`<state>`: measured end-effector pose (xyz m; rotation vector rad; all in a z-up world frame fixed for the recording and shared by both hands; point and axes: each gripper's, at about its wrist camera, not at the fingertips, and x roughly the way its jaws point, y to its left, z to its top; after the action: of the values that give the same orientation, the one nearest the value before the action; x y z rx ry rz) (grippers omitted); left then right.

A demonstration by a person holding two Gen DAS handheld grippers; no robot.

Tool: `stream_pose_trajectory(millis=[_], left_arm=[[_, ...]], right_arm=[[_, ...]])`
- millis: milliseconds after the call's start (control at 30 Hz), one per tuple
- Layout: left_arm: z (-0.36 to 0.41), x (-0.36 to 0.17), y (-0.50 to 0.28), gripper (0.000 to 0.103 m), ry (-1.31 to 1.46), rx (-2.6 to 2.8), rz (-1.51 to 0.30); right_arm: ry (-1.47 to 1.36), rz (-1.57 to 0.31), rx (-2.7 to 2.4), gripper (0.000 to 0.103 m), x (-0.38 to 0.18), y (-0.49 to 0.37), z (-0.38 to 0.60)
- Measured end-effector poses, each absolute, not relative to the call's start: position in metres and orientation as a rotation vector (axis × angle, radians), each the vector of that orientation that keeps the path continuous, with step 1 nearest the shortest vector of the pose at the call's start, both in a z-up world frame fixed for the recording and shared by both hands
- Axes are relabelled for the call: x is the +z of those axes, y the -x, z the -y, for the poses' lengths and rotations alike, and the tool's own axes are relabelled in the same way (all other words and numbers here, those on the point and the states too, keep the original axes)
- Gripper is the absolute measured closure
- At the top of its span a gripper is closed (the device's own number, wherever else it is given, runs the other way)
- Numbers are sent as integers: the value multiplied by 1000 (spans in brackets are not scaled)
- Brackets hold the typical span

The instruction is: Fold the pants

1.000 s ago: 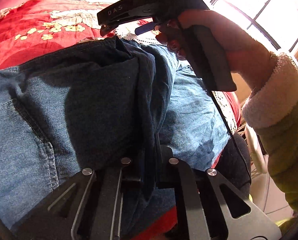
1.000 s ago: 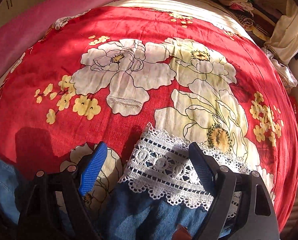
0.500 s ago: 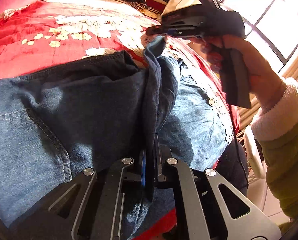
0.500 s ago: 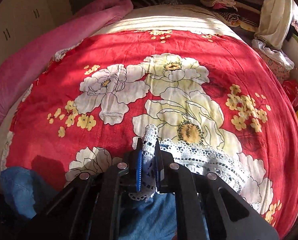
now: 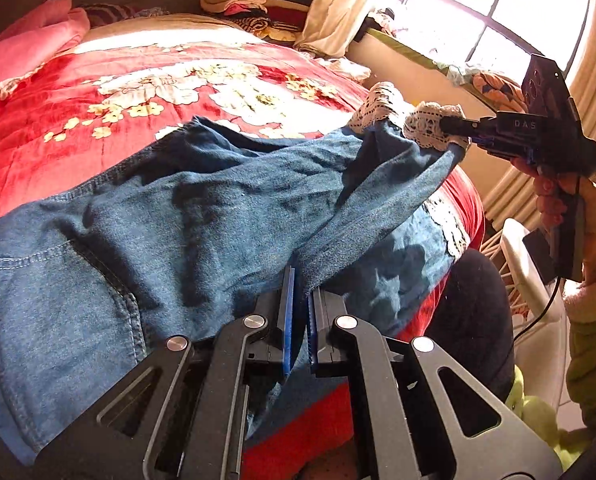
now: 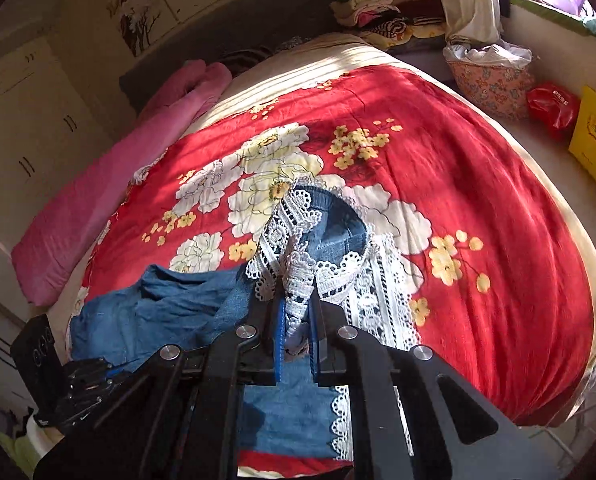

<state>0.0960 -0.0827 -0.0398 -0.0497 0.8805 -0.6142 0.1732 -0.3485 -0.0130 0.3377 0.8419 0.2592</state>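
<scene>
Blue denim is bunching between the closed blue pads of the left gripper (image 5: 298,300), which is pinching a fold of the faded blue jeans with white lace cuffs (image 5: 202,216). Beyond it the leg is stretching up to the right gripper (image 6: 298,320), whose jaws are clamping tight on the lace hem. Farther out, the red flowered blanket (image 6: 478,184) is lying under the jeans, a rolled pink quilt (image 6: 110,196) along its left edge.

I find the red blanket (image 6: 478,184) bare across the bed's far half; the pink roll (image 6: 110,184) bounds its left edge, clothes pile (image 6: 374,12) far right.
</scene>
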Motion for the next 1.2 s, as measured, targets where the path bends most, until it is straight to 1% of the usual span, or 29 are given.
stream_pose_trajectory(millis=[67,167,200,233,500,600,700,733,767,800,1033,1067,1133,1200], left_arm=[[89,-43,-92,98,18,-622,-878],[95,-49,-87,97,-15,-623,-890],[96,-50,-86,97,-24,-623,-891],[97,-52,-85,96,-35,-617,-893],[97,-59,-80,81,-58,-594,-916],[100,-58,-77,81,-72,-592,-913],[102,-58,-73,81,-93,-593,-919],[103,-59,-72,83,-105,-591,-922],[104,-60,-71,91,-118,-587,-925],[105,-61,-70,93,-130,-584,-929],[105,-70,-67,93,-158,-587,-951],[104,-70,-66,93,-150,-589,-952],[103,-69,-66,93,-145,-593,-950],[101,-69,-66,92,-127,-597,-951]], right_arm=[[-361,-869,243,95,-30,-163,357],[-401,-889,241,94,-51,-149,368],[-409,-897,239,91,-57,-145,370],[-414,-899,239,91,-61,-141,372],[-488,-926,253,87,-84,-121,386],[-514,-920,263,86,-86,-119,393],[-431,-929,235,88,-85,-114,392],[-404,-931,231,88,-85,-112,391],[-391,-936,231,88,-86,-111,389],[-383,-942,230,88,-88,-110,389],[-369,-966,223,87,-100,-110,389],[-374,-974,219,84,-100,-111,390],[-378,-991,196,67,-101,-111,394],[-411,-990,196,62,-99,-108,400]])
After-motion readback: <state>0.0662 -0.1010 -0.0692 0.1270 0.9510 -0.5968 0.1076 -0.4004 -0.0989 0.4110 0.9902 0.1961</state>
